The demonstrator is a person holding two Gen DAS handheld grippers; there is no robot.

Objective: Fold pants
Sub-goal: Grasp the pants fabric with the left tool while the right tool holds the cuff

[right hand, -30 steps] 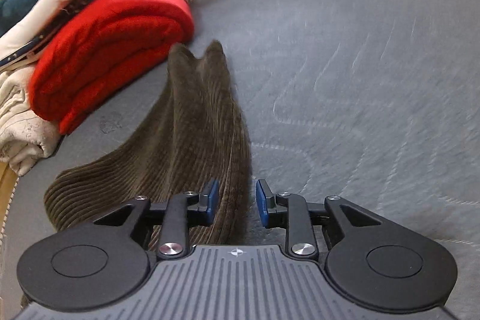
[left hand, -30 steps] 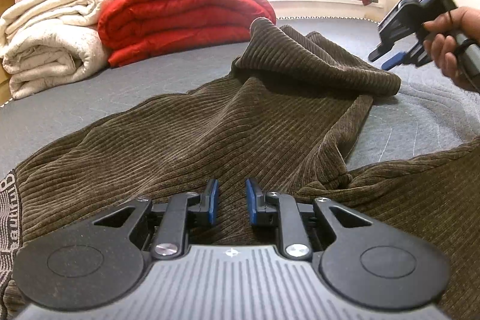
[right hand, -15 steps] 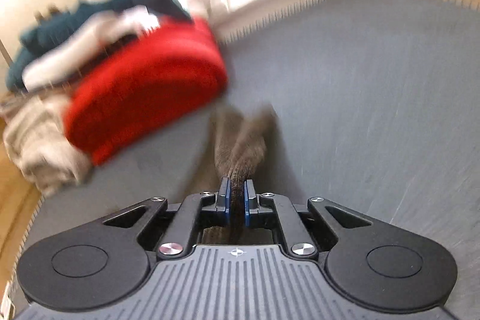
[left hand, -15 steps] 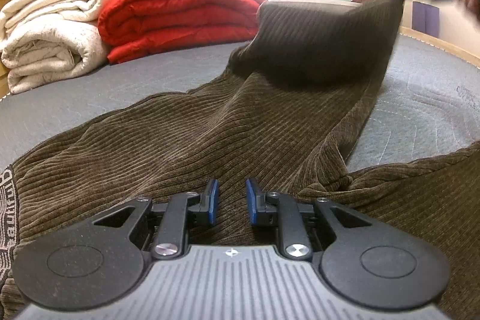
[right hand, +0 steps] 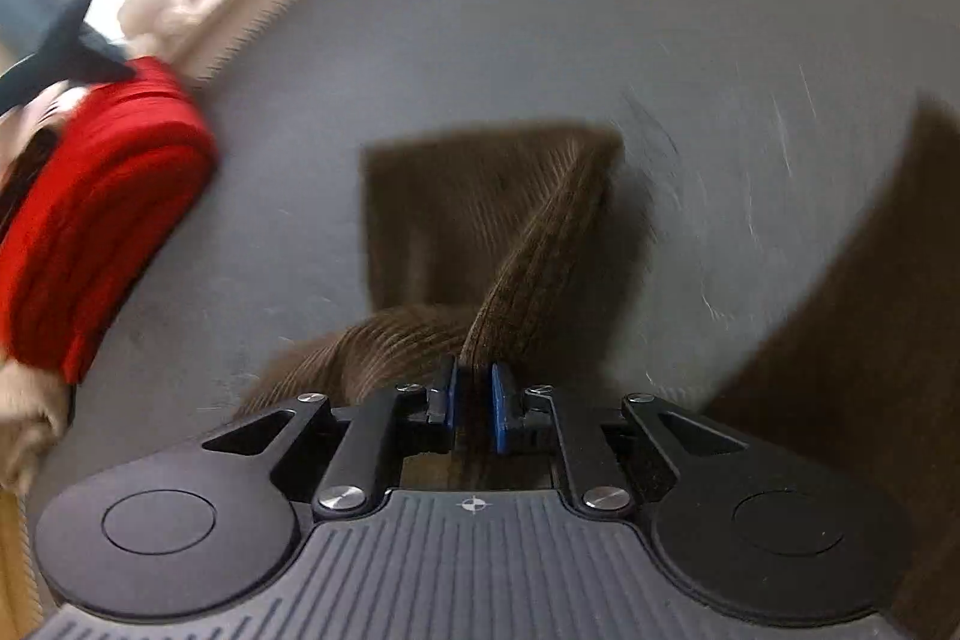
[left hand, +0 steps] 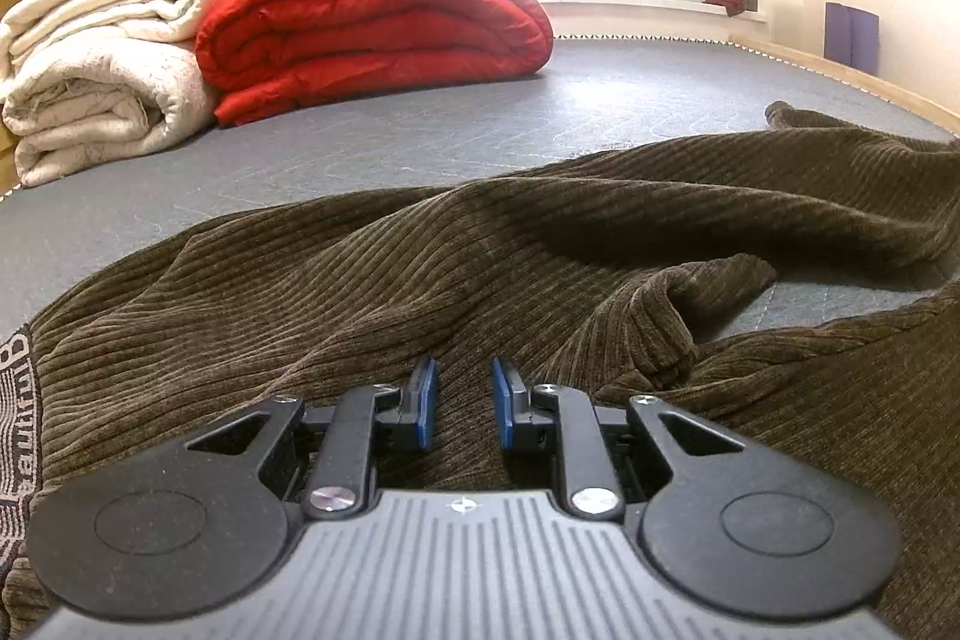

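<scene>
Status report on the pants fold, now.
Right tongs pinching pants leg, jaws easing open. Left tongs apart, resting on cloth. Red quilt well clear.

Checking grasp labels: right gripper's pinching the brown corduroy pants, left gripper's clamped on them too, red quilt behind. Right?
Not quite. The left gripper is not clamped: the left wrist view shows its jaws apart over the brown corduroy pants. The right gripper does pinch the fabric, jaws opening slightly. The red quilt lies behind.
</scene>
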